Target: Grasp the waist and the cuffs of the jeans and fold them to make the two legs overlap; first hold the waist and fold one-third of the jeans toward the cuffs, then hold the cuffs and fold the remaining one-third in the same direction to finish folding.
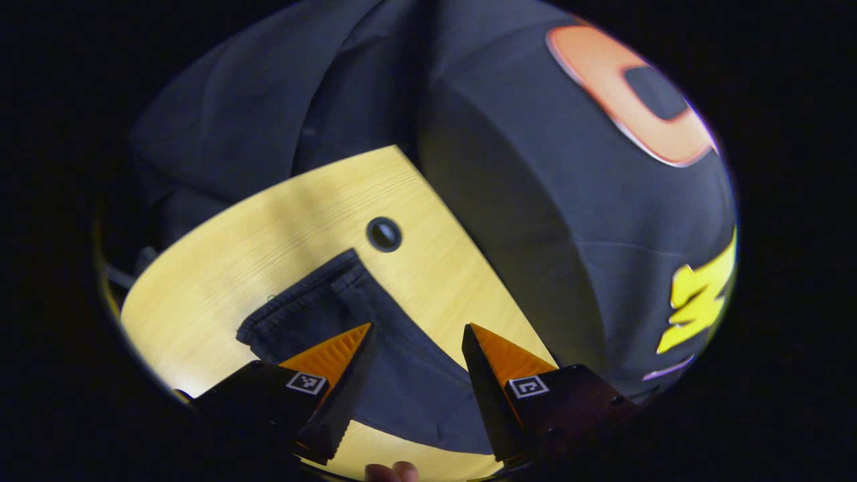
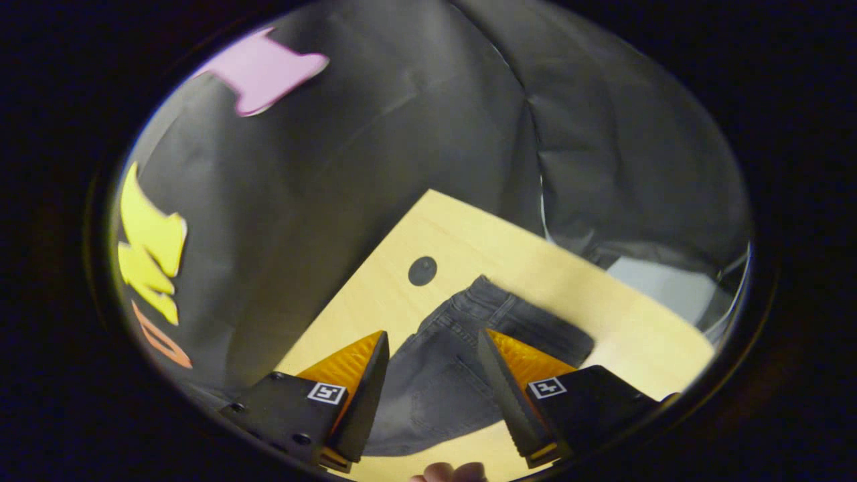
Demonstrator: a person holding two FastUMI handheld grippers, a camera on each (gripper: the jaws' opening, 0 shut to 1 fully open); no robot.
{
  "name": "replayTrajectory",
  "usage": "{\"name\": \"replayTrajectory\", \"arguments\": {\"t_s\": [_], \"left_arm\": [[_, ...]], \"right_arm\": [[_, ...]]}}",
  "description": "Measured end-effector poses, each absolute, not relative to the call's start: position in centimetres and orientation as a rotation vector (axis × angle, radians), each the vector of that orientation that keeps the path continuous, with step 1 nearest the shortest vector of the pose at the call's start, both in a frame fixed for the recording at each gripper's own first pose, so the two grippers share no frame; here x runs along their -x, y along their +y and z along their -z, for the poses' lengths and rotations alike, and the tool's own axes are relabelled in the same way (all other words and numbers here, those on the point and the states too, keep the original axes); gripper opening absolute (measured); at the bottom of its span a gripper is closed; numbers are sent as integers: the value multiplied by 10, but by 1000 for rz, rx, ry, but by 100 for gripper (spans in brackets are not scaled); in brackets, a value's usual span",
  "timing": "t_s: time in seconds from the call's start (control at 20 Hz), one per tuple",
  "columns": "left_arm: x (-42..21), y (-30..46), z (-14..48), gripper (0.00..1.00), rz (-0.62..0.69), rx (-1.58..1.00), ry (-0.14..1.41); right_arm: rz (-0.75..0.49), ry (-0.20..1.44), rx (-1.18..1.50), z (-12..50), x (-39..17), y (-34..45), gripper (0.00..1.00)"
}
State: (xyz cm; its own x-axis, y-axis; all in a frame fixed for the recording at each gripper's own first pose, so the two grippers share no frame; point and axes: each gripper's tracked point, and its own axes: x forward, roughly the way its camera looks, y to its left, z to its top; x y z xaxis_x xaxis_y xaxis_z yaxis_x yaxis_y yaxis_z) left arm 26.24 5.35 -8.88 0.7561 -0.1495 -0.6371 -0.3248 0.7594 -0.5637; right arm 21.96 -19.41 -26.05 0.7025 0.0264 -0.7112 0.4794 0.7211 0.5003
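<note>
The jeans (image 1: 402,375) lie flat on the desk (image 1: 268,248), dark against the pale wood. In the left gripper view the cuff end (image 1: 301,294) points toward 11 o'clock, its hem just short of a round grommet (image 1: 384,234) in the desk at about 12 o'clock. The left tongs (image 1: 416,338) stand apart, both fingers above the leg cloth and clamped on nothing. In the right gripper view the waist (image 2: 495,301) lies toward 1 o'clock, with the same grommet (image 2: 422,270) near it at 11 o'clock. The right tongs (image 2: 432,345) also stand apart, over the seat of the jeans, gripping nothing. A fingertip (image 2: 455,472) shows at 6 o'clock. Black cloth (image 2: 402,120) hangs behind the desk.
</note>
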Motion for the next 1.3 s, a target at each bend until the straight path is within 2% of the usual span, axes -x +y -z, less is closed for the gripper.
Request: {"name": "replayTrajectory", "arguments": {"t_s": [0.05, 0.1, 0.2, 0.25, 0.3, 0.35, 0.45, 0.55, 0.6, 0.65, 0.7, 0.9, 1.1, 1.3], "left_arm": [[-253, 44, 60, 84, -74, 631, 652], [-242, 34, 29, 84, -43, 539, 578], [-216, 11, -33, 84, 13, 341, 423], [-206, -1, -56, 92, 36, 259, 351], [-190, -12, -80, 100, 54, 201, 290], [-181, -20, -61, 98, 66, 164, 245], [-154, -40, -99, 99, 77, 124, 183], [-129, -57, -104, 99, 86, 98, 144], [-117, -64, -103, 98, 82, 88, 131], [-105, -74, -106, 99, 83, 87, 126], [-95, -83, -106, 98, 91, 98, 126], [-83, -108, -97, 99, 127, 76, 136], [-83, -126, -93, 99, 145, 76, 167], [-82, -141, -92, 98, 148, 65, 202]], "right_arm": [[258, 709, -639, 241, -211, -194, 79], [240, 665, -558, 222, -200, -195, 83], [191, 553, -394, 174, -171, -189, 83], [168, 501, -342, 155, -159, -183, 92], [153, 446, -283, 136, -146, -178, 82], [151, 416, -243, 126, -132, -175, 87], [152, 369, -201, 103, -89, -166, 87], [164, 307, -184, 87, -59, -165, 93], [171, 297, -171, 88, -46, -165, 96], [170, 307, -168, 94, -36, -161, 94], [172, 315, -172, 97, -26, -158, 97], [172, 353, -208, 107, -6, -160, 94], [179, 413, -236, 144, -20, -181, 94], [188, 510, -318, 221, -63, -208, 94]]}}
